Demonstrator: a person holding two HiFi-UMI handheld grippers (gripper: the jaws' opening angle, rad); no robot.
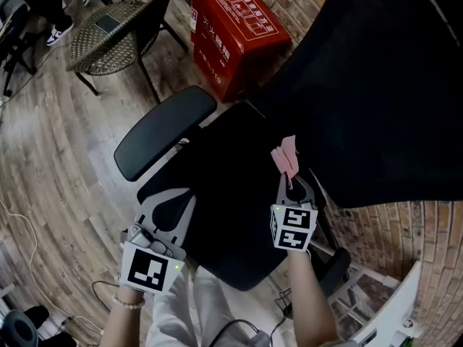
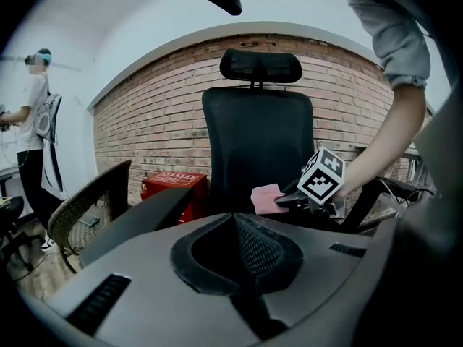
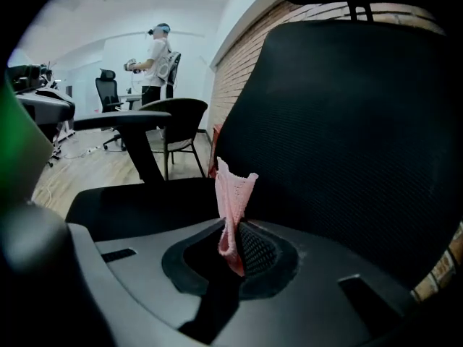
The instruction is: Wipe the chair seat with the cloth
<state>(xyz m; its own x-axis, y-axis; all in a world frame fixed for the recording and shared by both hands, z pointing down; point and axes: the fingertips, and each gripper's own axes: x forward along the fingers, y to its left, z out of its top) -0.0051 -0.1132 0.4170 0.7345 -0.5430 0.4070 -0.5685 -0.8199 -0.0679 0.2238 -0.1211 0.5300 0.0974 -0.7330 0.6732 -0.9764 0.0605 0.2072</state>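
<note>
The pink cloth (image 1: 286,156) stands upright over the black chair seat (image 1: 224,194), clamped in the right gripper's (image 1: 291,181) jaws. The right forearm reaches in across the seat's front edge, pointing toward the backrest (image 1: 391,85). The left gripper (image 1: 172,207) hovers at the seat's front-left corner below the armrest (image 1: 165,131), with its jaws together and empty.

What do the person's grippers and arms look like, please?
Left gripper and right gripper are grey with black-lined jaws, each bearing a white cube of black square markers. The left wrist wears a beaded bracelet; the right arm a short grey sleeve.
</note>
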